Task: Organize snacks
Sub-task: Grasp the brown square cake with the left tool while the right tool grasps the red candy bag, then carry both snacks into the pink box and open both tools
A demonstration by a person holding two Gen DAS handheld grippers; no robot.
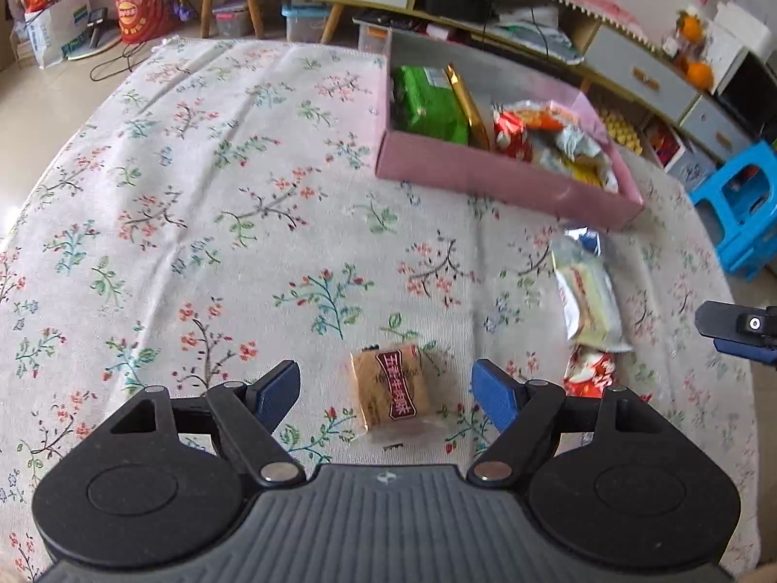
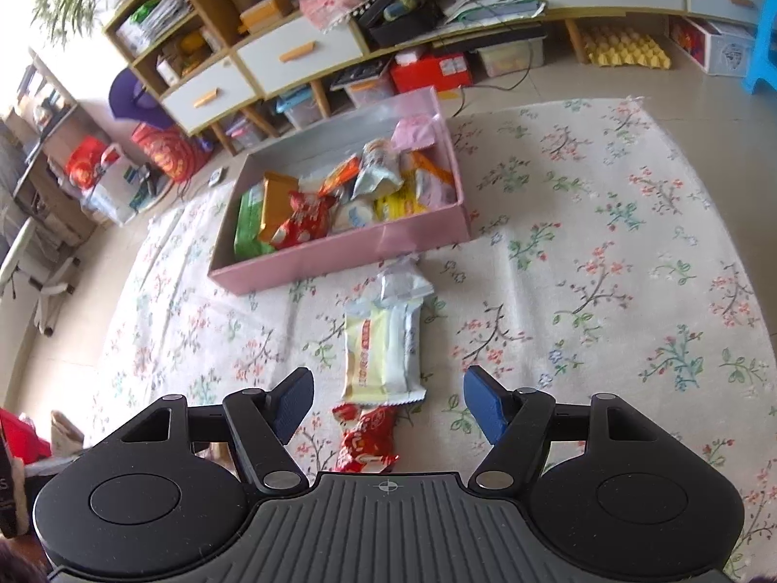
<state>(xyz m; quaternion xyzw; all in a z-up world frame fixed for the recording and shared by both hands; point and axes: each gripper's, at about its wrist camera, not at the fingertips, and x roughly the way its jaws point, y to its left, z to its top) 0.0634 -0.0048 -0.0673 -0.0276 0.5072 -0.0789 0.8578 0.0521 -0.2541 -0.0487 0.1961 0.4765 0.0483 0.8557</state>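
- Floral cloth [image 1: 218, 204] in white with red and green sprigs covers the work surface; low cabinets with white drawers stand behind it.
- Left gripper [image 1: 386, 391] has its blue-padded jaws spread wide and holds nothing.
- Between those jaws, touching neither, lies a small square brown snack [image 1: 391, 391] in clear wrap with a dark red label band across it.
- Right gripper [image 2: 387, 403] is likewise wide open and empty.
- Just ahead of it, between the pads, sits a crinkled red snack [image 2: 366, 437] with white print, and beyond that, end to end, a long pale yellow-and-white packet [image 2: 381, 350], then a silvery pouch [image 2: 403, 282].
- Farther ahead stands the pink box [image 2: 340, 252], grey inside, holding a green packet [image 2: 247, 223], a gold one, another red one and several pale wrappers.
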